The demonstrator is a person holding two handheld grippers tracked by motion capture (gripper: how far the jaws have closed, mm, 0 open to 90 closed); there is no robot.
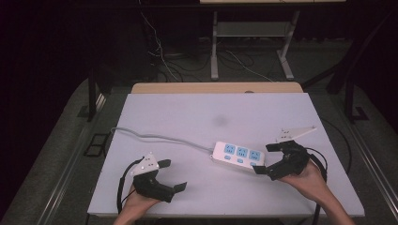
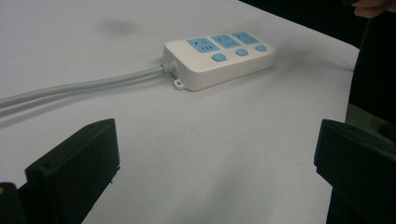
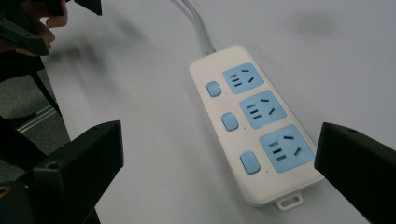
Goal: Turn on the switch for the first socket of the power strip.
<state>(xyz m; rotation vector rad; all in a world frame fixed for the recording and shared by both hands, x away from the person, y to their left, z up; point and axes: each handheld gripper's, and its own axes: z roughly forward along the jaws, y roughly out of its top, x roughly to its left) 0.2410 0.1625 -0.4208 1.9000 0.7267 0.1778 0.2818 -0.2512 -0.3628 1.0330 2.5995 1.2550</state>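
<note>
A white power strip [image 1: 239, 157] with three blue sockets and three blue buttons lies on the white table top [image 1: 197, 117], right of centre. Its grey cable [image 1: 155, 137] runs off to the left edge. My right gripper [image 1: 264, 158] is open, one jaw on each side of the strip's right end; in the right gripper view the strip [image 3: 252, 121] lies between the jaws of the gripper [image 3: 219, 168], untouched. My left gripper [image 1: 174, 175] stands open near the front left, empty. In the left gripper view the strip [image 2: 219, 58] lies well beyond that gripper [image 2: 217, 163].
A faint dark smudge [image 1: 220, 121] marks the table behind the strip. A wooden edge [image 1: 216, 87] borders the back of the table. Behind it, loose cables [image 1: 164, 61] and a metal stand [image 1: 253, 33] are on the floor. The person's other hand [image 3: 51, 21] is at the right gripper view's top left.
</note>
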